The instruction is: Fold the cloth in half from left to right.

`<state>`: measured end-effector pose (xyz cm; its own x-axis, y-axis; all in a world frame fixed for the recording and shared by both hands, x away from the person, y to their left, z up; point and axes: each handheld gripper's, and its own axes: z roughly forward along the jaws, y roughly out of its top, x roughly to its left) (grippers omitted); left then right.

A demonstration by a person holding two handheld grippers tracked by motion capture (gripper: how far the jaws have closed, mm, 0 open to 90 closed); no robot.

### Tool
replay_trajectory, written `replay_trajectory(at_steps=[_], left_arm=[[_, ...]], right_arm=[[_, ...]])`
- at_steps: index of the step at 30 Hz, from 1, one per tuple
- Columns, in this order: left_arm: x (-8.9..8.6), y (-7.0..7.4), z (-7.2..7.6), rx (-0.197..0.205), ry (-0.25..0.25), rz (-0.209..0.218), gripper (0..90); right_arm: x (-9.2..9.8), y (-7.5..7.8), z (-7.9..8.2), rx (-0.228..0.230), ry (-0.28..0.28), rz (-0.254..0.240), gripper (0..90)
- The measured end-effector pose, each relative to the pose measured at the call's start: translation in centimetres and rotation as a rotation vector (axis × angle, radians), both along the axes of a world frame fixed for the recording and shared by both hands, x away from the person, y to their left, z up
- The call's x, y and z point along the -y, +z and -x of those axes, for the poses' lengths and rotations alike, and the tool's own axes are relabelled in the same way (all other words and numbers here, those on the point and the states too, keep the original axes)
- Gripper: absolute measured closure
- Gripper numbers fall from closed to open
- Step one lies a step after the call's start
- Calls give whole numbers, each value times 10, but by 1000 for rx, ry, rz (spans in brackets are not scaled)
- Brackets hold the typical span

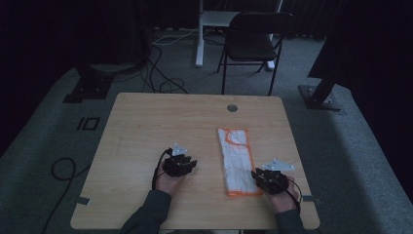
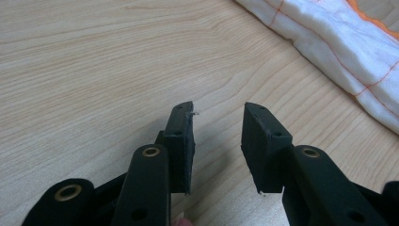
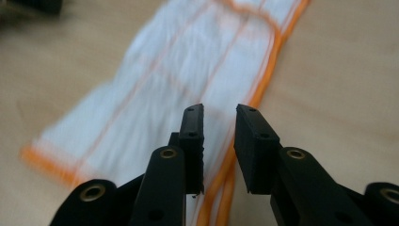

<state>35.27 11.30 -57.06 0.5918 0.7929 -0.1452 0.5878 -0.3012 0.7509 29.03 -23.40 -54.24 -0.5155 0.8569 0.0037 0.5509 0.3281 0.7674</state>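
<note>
A white cloth with orange edging and thin orange lines [image 1: 236,161] lies folded into a long strip on the right half of the wooden table [image 1: 146,126]. My right gripper [image 1: 257,175] is at the strip's near right corner. In the right gripper view its jaws [image 3: 219,110] stand apart just above the cloth's [image 3: 188,70] orange border, gripping nothing. My left gripper [image 1: 191,162] rests on bare wood to the left of the cloth, held in a hand. In the left gripper view it [image 2: 219,110] is open and empty, with the cloth [image 2: 329,42] off to the upper right.
A round cable port [image 1: 232,107] is set in the table near its far edge. Behind the table stand a black folding chair [image 1: 253,39] and a white desk leg [image 1: 199,34]. Cables [image 1: 165,83] trail over the carpet.
</note>
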Motion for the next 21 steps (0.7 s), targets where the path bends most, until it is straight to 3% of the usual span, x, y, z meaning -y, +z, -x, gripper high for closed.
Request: replay_trajectory(at_steps=[2,10,21], left_arm=[[0,0,0,2,-2,-1,652],[-2,1,0,6,4,-2,651],[-1,0,1,3,-1,-5,651]], right_arm=[[-3,4,-12,23,15,-14,712],[-18,8,-58,85,45,5,644],[-36,9,-102,107,85,60,599]])
